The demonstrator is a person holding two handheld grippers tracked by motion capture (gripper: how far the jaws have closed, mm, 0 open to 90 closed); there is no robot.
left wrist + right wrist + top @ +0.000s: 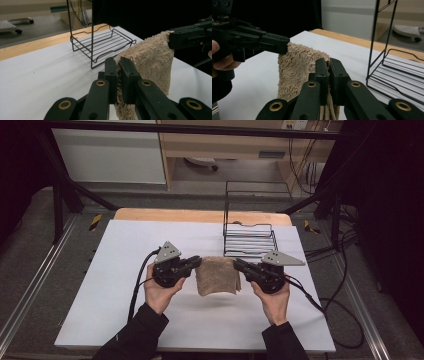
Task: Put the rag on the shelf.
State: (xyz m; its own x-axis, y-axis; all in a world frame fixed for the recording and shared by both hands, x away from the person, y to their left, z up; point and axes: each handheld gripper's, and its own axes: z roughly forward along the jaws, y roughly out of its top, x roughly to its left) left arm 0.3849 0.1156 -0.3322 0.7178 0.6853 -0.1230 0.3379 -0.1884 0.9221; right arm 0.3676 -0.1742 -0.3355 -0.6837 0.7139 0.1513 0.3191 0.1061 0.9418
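A tan fluffy towel [216,276] hangs folded above the white table [125,245], held up by its two top corners. My left gripper [197,262] is shut on the towel's left corner, and my right gripper [236,264] is shut on its right corner. In the left gripper view the towel [150,62] stretches from my jaws across to the right gripper [172,37]. In the right gripper view the towel [297,67] droops between my jaws and the left gripper [284,46]. Its lower edge hangs close to the table.
A black wire rack [249,227] stands on the table just behind the towel, toward the right. The table's wooden far edge [200,215] lies beyond it. Cables [330,305] trail off the right side.
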